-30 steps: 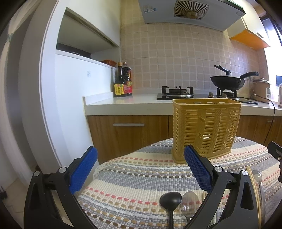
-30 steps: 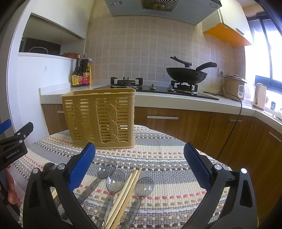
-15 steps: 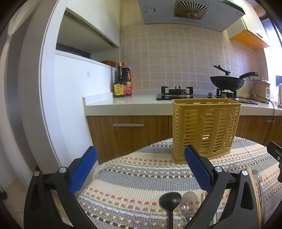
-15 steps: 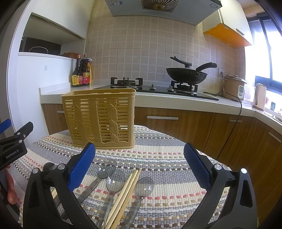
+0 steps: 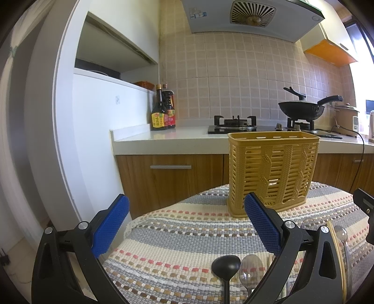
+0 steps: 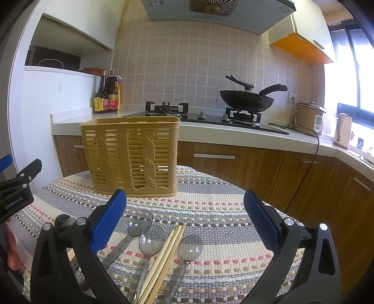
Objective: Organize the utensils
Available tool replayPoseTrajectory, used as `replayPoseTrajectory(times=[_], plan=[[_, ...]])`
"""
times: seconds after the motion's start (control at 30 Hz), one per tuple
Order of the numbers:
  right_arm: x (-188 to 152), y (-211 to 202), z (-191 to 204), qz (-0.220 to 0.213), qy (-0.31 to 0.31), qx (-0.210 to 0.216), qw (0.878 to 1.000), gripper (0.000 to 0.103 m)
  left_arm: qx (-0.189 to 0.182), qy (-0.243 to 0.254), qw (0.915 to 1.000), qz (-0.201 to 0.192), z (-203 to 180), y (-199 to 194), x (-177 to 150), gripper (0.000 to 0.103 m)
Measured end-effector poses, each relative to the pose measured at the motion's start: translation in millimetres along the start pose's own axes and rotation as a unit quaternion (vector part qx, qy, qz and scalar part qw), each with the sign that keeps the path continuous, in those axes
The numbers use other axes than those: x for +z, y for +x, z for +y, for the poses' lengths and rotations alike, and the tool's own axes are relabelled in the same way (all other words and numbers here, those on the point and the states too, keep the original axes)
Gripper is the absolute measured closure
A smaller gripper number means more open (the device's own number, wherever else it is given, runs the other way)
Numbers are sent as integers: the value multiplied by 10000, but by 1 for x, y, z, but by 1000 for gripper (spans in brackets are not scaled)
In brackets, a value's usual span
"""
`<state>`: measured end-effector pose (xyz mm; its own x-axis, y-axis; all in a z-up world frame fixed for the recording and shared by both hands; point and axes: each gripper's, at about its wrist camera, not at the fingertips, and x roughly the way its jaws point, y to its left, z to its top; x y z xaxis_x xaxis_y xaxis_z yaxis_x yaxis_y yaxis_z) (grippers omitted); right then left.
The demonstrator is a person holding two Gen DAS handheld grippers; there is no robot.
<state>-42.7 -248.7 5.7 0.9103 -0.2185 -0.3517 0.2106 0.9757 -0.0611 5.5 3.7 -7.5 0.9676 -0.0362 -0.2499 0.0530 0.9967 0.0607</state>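
three clear plastic spoons (image 6: 149, 238) flank wooden chopsticks (image 6: 163, 255) on woven cloth (image 6: 210, 210).

Wall: beige tiles (image 6: 187, 58)
Counter: white top (image 6: 233, 131), wooden cabinets (image 6: 233, 163)
Window: bright daylight, right side (image 6: 339, 77)
Hood: overhead (image 6: 215, 11)
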Motion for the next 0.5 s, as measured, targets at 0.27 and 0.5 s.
replayPoseTrajectory(times=[0.27, 0.5], plan=[[-1, 4, -9, 69, 332, -522, 9981, 7, -902, -423, 9904, 958, 14, 27, 2, 13], [19, 23, -22, 1105, 430, -292, 9925, 7, -1843, -286, 9525, 2408, 32, 59, 20, 30]])
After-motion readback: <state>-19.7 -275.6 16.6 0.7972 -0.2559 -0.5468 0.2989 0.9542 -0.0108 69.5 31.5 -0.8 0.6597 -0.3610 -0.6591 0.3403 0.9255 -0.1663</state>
